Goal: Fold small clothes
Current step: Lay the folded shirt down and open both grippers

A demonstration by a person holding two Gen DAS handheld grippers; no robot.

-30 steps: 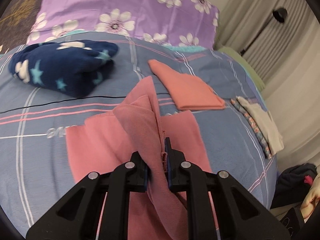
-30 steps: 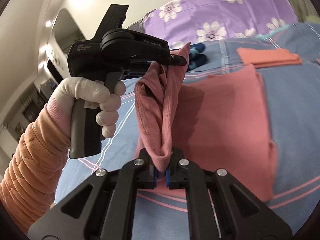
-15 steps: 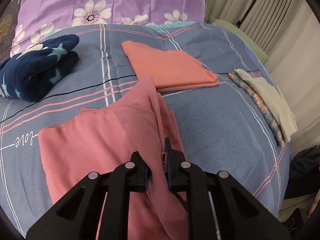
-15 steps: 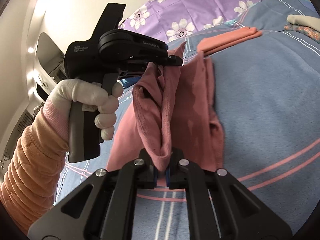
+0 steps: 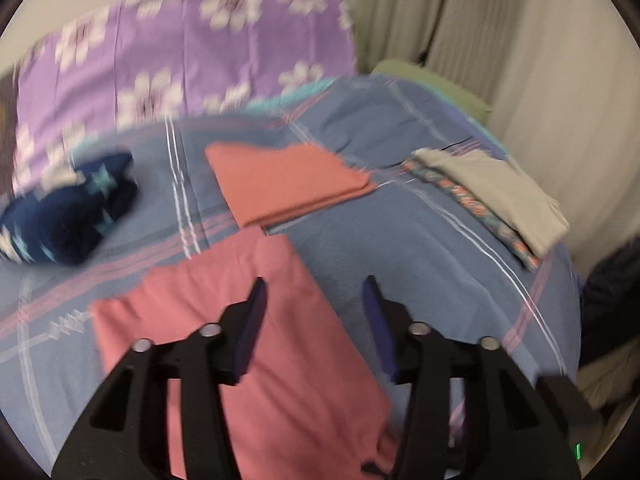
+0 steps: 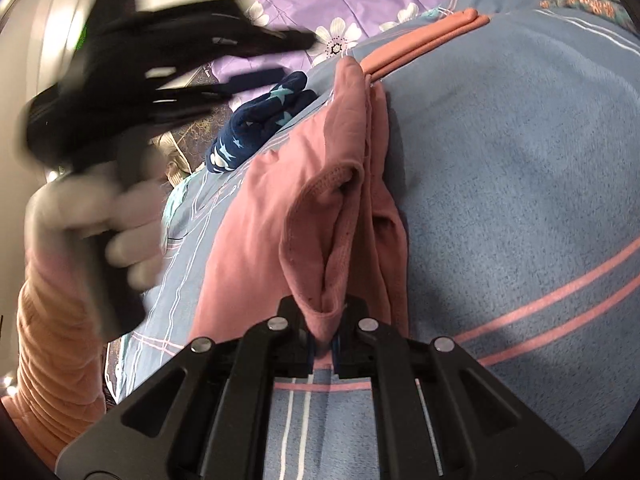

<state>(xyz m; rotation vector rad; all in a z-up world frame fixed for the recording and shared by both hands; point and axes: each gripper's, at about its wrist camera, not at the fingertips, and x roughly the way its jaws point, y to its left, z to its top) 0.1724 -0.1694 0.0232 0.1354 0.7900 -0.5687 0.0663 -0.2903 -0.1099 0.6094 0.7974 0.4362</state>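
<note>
- Closest in, the right gripper (image 6: 323,346) is clamped tight on a bunched hem of the pink garment (image 6: 320,208), the fabric rising straight out of its jaws and running away up the blue striped bedspread (image 6: 520,200).
- That is the relation to watch: the garment's long axis runs directly ahead of the right gripper, so any pull or lay-down goes along that line, toward the far end.
- Over on the left, the left gripper (image 5: 316,312) has just been opening; its jaws now stand spread with nothing between them, hovering above the pink garment (image 5: 248,320), which lies flat below and slightly to the left of the gap.
- In the right wrist view the left gripper is a blur, held by a gloved hand (image 6: 100,232) well off to the side of the cloth.
- So the right one is the only grip on the piece; by my reading the fold is laid and the right release comes next.
- Farther out, a folded orange piece (image 5: 288,184) sits just beyond the garment, a grey folded piece (image 5: 492,188) off to the right, a navy star bundle (image 5: 68,216) to the left.
</note>
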